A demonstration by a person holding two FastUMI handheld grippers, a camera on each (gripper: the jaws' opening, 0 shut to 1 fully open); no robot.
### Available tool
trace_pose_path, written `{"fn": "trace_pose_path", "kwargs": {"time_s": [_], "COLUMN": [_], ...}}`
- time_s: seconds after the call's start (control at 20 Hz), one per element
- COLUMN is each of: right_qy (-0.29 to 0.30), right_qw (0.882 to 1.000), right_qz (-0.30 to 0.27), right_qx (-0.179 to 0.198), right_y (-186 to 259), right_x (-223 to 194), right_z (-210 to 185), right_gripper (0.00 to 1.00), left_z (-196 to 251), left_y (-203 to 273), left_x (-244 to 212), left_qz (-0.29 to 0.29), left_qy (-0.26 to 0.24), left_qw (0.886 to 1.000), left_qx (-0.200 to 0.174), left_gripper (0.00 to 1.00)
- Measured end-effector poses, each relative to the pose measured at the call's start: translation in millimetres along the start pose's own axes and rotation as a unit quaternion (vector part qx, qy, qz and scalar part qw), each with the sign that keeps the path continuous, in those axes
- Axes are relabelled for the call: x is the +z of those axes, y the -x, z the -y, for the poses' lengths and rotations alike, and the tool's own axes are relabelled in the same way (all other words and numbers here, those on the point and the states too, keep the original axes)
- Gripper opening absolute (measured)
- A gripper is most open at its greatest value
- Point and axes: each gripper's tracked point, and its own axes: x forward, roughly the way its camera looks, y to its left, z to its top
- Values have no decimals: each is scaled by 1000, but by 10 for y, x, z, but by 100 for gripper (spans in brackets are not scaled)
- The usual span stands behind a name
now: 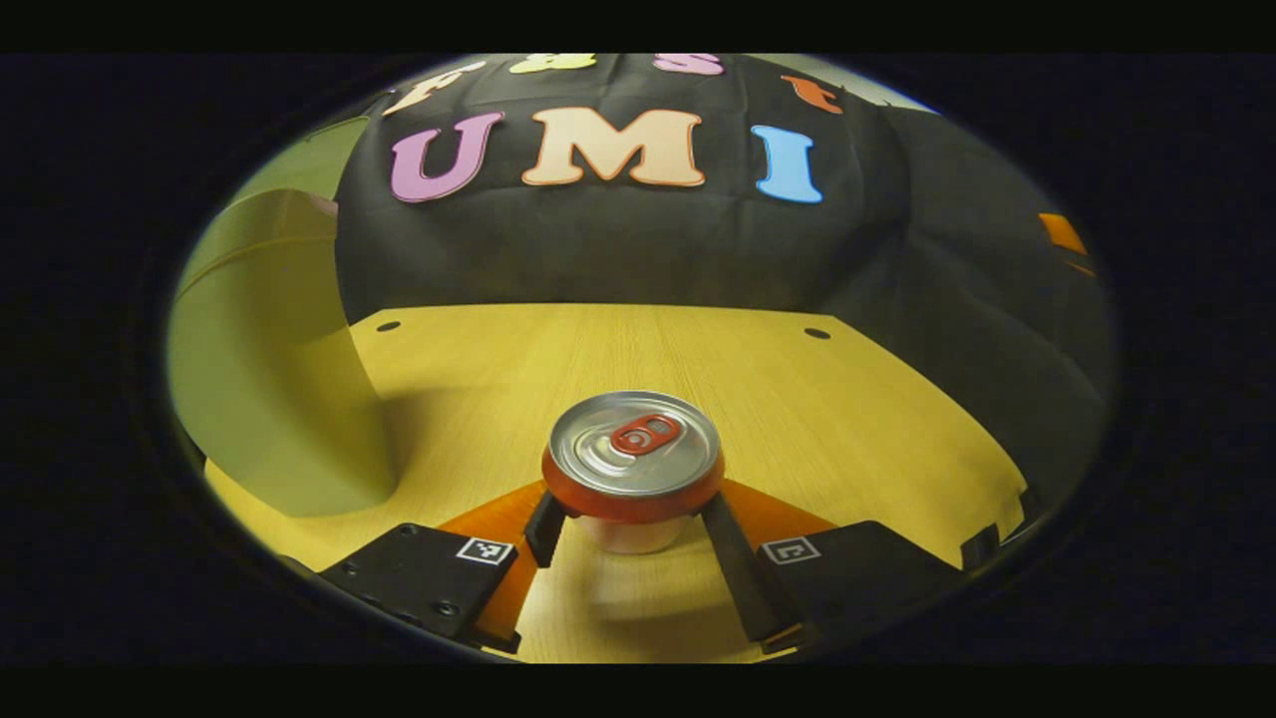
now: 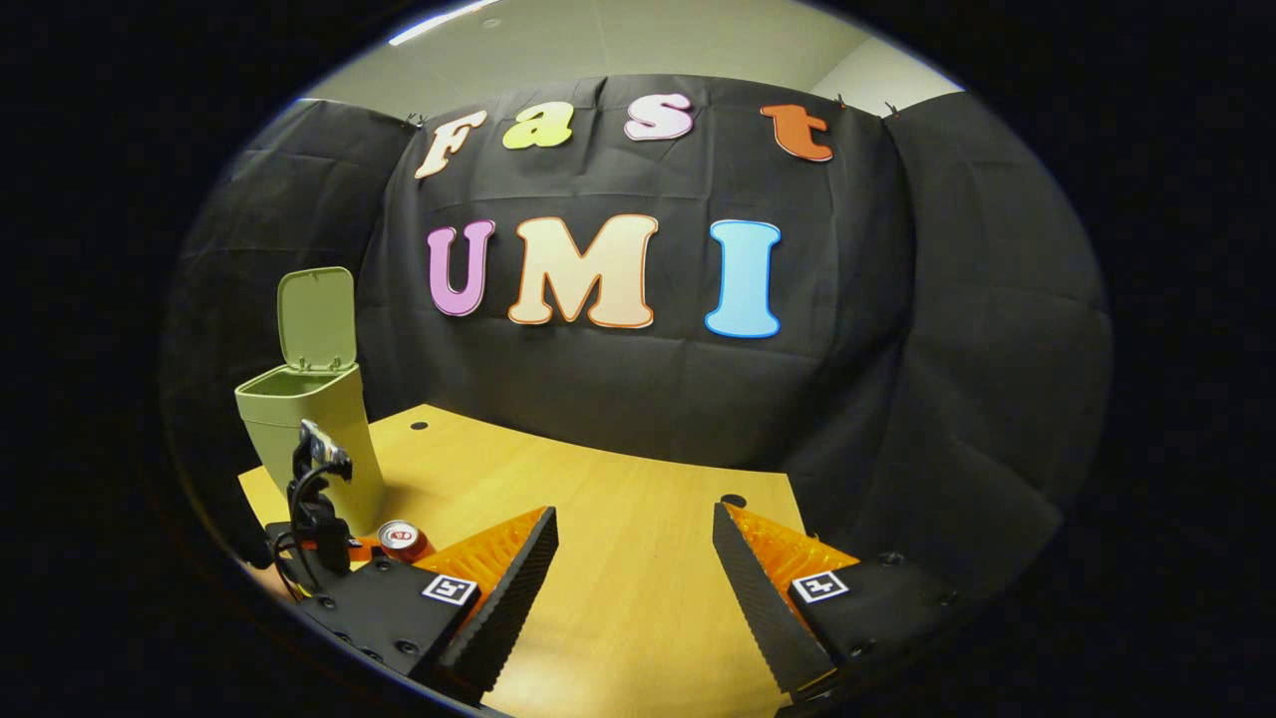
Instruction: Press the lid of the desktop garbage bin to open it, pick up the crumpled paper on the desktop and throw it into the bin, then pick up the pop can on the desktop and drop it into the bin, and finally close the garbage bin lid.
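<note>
Can step: left gripper (image 1: 630,529) clasps the upright can (image 1: 634,469); open bin (image 1: 269,399) at nine o'clock. Right gripper (image 2: 635,558) gapes, idle. Next: lift, carry over bin.

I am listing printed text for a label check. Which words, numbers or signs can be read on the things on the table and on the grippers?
Pop can: nothing readable on its top; its side is mostly hidden.
Garbage bin: no text seen.
Left gripper and right gripper: square coded markers, patterns only, no words.
</note>
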Motion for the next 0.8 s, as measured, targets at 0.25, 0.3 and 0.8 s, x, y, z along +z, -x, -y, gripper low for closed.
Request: {"fn": "trace_pose_path", "kwargs": {"time_s": [0.25, 0.3, 0.8], "right_qy": [4, 2, -28], "right_qw": [1000, 1000, 997], "right_qz": [2, 2, 7], "right_qx": [26, 31, 77], "right_y": [-62, -75, -191], "right_x": [2, 7, 3], "right_z": [-344, -404, -1086], "right_gripper": [98, 98, 99], "left_z": [-190, -239, -1070], "left_y": [239, 289, 937], "left_x": [722, 865, 2495], "left_qz": [61, 74, 218], "left_qy": [-18, -19, -40], "left_qw": [998, 997, 972], "left_qx": [0, 1, 75], "left_gripper": [75, 75, 75]}}
